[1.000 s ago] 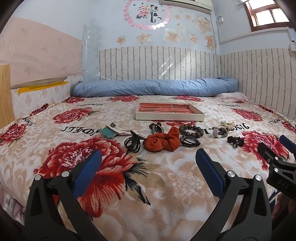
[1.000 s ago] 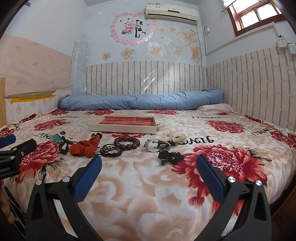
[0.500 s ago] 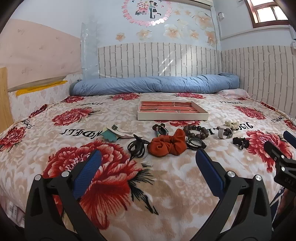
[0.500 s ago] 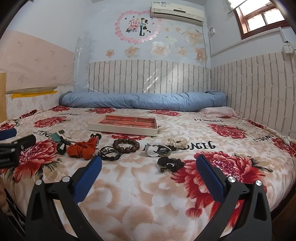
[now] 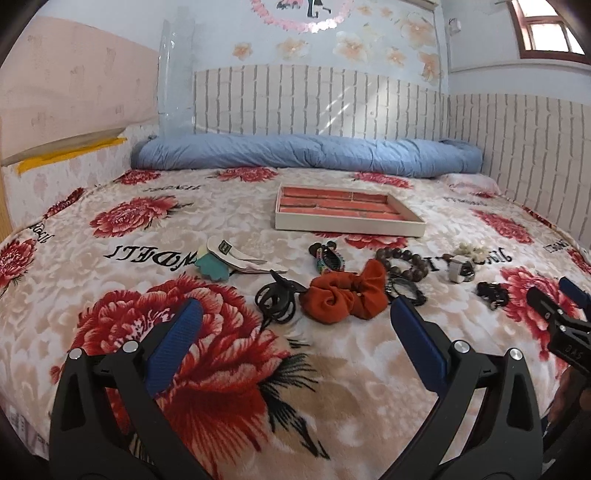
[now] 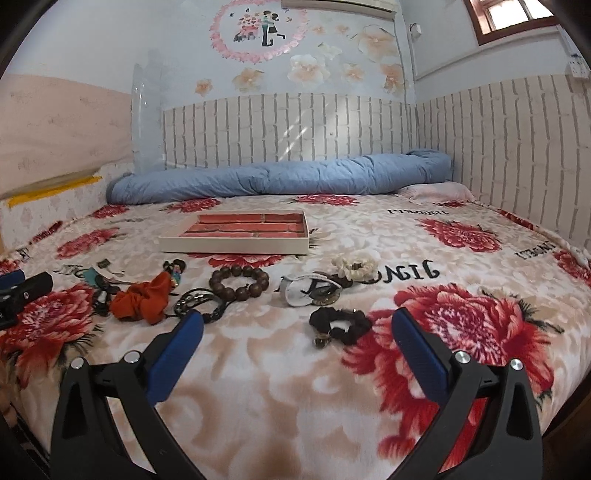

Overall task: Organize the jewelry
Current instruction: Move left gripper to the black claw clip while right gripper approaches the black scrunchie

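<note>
Rust-orange scrunchie (image 5: 343,295) lies crumpled among bracelets; left gripper (image 5: 293,325) and right gripper (image 6: 295,332), jaws spread, have edged closer

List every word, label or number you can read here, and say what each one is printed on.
"JINGDELI": printed repeatedly on the floral blanket, upside down to the cameras; some copies are partly covered or cut off.
"DAS" (uncertain, could be "0A5"): small light marking on the body of the right gripper, seen in the left wrist view.
Dark tag on the white hair accessory: too small to read.
Marks above the couple on the wall sticker: too blurred to read.
</note>
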{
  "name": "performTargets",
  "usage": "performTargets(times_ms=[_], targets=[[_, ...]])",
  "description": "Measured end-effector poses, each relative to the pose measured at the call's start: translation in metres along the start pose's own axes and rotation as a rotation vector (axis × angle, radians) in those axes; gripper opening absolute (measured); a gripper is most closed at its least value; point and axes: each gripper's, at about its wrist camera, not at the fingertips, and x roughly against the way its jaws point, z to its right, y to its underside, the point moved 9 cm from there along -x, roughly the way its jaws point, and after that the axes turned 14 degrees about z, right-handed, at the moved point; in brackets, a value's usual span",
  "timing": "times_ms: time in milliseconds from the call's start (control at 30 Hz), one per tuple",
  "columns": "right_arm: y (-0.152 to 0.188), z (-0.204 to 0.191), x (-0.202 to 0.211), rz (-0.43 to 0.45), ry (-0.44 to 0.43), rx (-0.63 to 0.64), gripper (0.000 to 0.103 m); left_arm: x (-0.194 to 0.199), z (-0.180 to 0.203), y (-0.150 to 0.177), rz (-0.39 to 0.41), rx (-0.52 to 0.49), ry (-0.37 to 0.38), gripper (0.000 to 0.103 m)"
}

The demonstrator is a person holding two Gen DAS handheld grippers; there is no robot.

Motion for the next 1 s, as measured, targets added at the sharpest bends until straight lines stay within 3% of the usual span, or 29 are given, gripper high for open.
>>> performTargets(times_ms=[200, 500, 767, 1000], targets=[[0.005, 0.0, -0.025, -0.041, 0.023, 0.048, 0.099, -0.029, -0.013, 0.001, -0.03, -0.047, -0.021, 0.098], [0.022, 0.011, -0.069, -0.158, 0.044, 0.032, 0.096, -0.074, -0.031, 0.011, -0.116, -0.034, -0.044, 0.098], [0.041, 0.013, -0.094, -0.262, 0.007, 0.028, 0.06, -0.102, -0.032, 0.019, -0.157, -0.048, -0.044, 0.098], [0.061, 0.017, -0.108, -0.346, -0.008, -0.019, 0.045, -0.118, -0.029, 0.036, -0.22, -0.05, -0.012, 0.098]])
